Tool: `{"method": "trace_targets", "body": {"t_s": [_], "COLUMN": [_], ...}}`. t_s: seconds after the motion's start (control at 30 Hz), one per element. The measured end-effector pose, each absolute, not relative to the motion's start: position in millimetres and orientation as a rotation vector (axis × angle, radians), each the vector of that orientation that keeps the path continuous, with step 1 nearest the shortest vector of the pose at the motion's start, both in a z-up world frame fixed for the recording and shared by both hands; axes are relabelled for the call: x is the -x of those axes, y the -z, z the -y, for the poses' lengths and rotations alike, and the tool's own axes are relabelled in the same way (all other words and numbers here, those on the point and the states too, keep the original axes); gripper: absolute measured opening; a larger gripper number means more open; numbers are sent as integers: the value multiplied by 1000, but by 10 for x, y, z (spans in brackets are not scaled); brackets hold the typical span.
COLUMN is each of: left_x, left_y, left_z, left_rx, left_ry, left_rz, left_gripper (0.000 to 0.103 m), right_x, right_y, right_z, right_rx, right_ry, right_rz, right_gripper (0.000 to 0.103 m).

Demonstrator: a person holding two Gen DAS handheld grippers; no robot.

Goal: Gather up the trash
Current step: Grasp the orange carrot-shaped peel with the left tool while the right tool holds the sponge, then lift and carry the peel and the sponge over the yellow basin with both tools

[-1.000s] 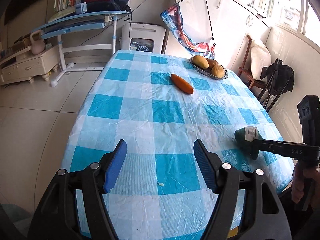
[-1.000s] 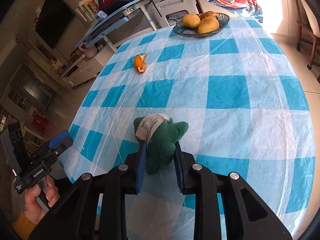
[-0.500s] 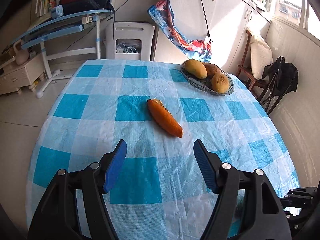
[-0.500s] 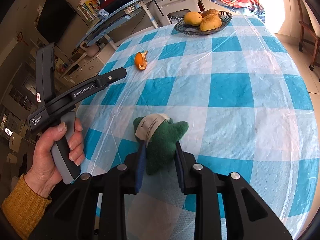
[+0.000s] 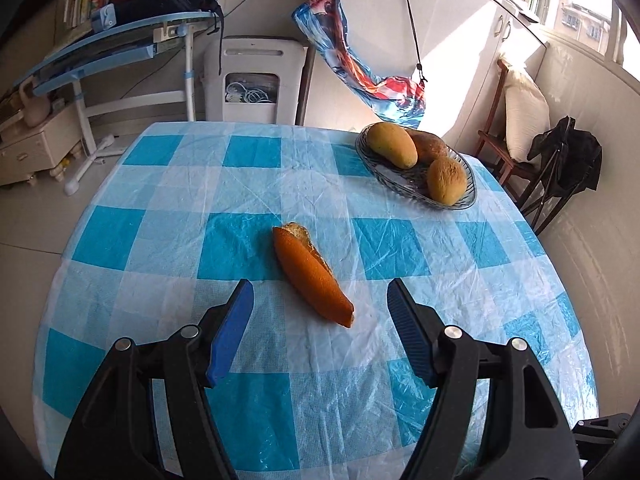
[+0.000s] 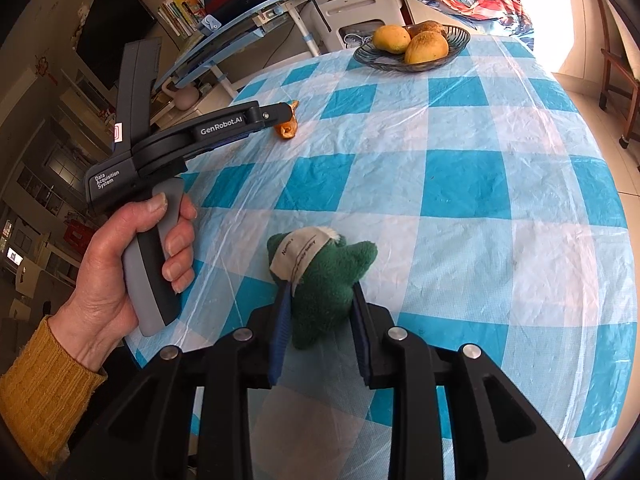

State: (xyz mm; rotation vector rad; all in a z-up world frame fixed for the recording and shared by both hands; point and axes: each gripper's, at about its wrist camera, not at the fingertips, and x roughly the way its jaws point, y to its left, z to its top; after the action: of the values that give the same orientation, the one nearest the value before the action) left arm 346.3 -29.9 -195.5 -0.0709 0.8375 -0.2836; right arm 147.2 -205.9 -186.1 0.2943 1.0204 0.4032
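Observation:
An orange peel [image 5: 310, 274] lies near the middle of the blue-and-white checked table [image 5: 160, 200]. My left gripper [image 5: 319, 286] hangs open just short of it, its near tip falling between the blue pads in the left wrist view. The right wrist view shows that gripper [image 6: 276, 114] from the side, held by a hand [image 6: 112, 256], its tips in front of the peel [image 6: 286, 128]. My right gripper [image 6: 321, 290] is shut on a green plush toy [image 6: 332, 268] with a white label, resting low at the table's near edge.
A glass bowl [image 5: 464, 202] with three yellow-brown fruits stands at the far right of the table, also visible as the bowl [image 6: 360, 56] in the right wrist view. Beyond the table are a blue desk [image 5: 120, 40], a white appliance [image 5: 252, 76] and a chair [image 5: 516, 136].
My left gripper has travelled across the table toward the peel, which now sits right in front of its open fingers. The right gripper has stayed put on the green toy.

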Motion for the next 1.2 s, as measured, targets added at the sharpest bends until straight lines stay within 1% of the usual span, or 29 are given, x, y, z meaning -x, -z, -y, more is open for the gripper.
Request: {"method": "trace_targets", "body": {"t_s": [0.17, 0.3, 0.33, 0.37, 0.4, 0.47, 0.57, 0.77, 1.2], "left_x": [-3622, -3710, -3719, -3726, -3725, -3719, -3692, -3548, -2798], "left_y": [2028, 2053, 2053, 2056, 2060, 2067, 2074, 2049, 1834], "left_z": [291, 315, 328, 335, 338, 331, 321, 353, 123], "left_rx": [125, 115, 107, 102, 98, 93, 92, 52, 15], "left_ry": [252, 207, 197, 190, 186, 188, 214, 250, 278], "left_rz": [-883, -907, -908, -908, -905, -901, -898, -900, -875], "left_gripper": [67, 66, 63, 54, 50, 33, 20, 16, 16], "right_x": [-1466, -1470, -1472, -1472, -1471, -1470, -1466, -1466, -1425], "right_y": [1857, 1859, 1860, 1861, 1862, 1863, 1862, 1866, 1807], "right_z": [2055, 2060, 2059, 2055, 2050, 2040, 2038, 2025, 2039], "right_rx": [-298, -303, -304, -305, -304, -303, -304, -298, -282], "right_ry": [-406, -412, -415, -418, -421, -425, -427, -430, -406], "right_rz": [-1023, -1028, -1030, -1031, -1032, -1034, -1035, -1036, -996], "right_gripper": [29, 29, 29, 29, 29, 29, 29, 29, 29]}}
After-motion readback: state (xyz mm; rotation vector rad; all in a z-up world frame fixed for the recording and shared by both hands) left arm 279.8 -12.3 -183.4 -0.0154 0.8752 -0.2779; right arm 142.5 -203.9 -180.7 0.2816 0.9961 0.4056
